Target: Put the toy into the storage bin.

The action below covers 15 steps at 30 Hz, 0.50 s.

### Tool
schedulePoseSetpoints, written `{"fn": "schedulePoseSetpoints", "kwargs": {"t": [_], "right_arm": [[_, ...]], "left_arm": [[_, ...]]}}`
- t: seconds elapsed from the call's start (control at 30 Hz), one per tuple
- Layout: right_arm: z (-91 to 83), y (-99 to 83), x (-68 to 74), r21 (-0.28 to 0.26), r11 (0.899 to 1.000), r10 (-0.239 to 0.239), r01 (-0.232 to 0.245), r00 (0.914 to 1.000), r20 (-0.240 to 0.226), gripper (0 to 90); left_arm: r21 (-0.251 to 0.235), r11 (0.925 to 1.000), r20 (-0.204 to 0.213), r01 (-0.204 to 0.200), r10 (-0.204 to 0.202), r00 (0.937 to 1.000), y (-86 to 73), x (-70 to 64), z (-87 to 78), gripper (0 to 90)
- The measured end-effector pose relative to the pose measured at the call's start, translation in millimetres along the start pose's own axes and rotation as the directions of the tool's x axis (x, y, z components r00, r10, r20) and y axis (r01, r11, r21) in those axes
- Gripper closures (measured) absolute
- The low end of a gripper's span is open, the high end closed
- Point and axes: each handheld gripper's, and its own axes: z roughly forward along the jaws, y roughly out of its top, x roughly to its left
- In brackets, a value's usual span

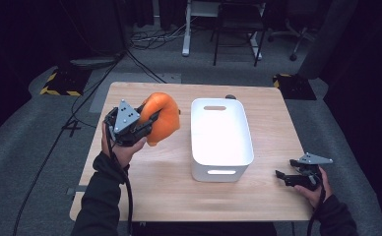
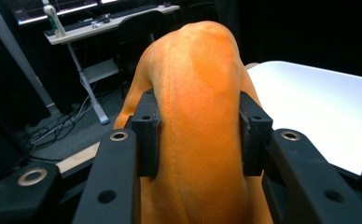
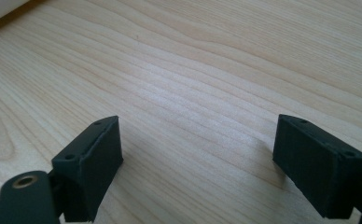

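Left gripper (image 1: 149,120): jaws clamped on a soft orange plush object (image 1: 162,118), held above the light wooden table (image 1: 169,196), left of the white rectangular plastic bin (image 1: 222,137). Right gripper (image 1: 283,177): jaws spread wide, nothing between them, low over bare tabletop right of the bin.

Floor (image 1: 26,132): grey carpet, running all around the table.
Table (image 1: 164,196): pale wood, square-cornered, in the middle of the scene.
Hazard markers: black-and-yellow striped blocks on the floor, one far left (image 1: 61,83), one far right (image 1: 292,84).
Cables (image 1: 144,39): black and white leads trailing over the carpet at far left.
Far furniture: white desk leg (image 1: 186,29), a dark chair frame (image 1: 238,29), an office chair base on castors (image 1: 292,37).
Light: dim room, dark at the far edges.
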Motion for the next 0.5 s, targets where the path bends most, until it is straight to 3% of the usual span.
{"fn": "schedulePoseSetpoints", "kwargs": {"t": [0.43,0.5], "right_arm": [[0.0,0.0,0.0,0.000,1.000,0.000,0.000,1.0000,0.000,15.7],[0.0,0.0,0.0,0.000,1.000,0.000,0.000,1.0000,0.000,15.7]], "left_arm": [[-0.036,0.9993,0.020,-0.007,0.008,0.9998,21.6,-9.6,6.9,60.6],[-0.024,0.9995,0.028,-0.018,0.019,0.9994,23.4,-9.2,6.4,60.6]]}}
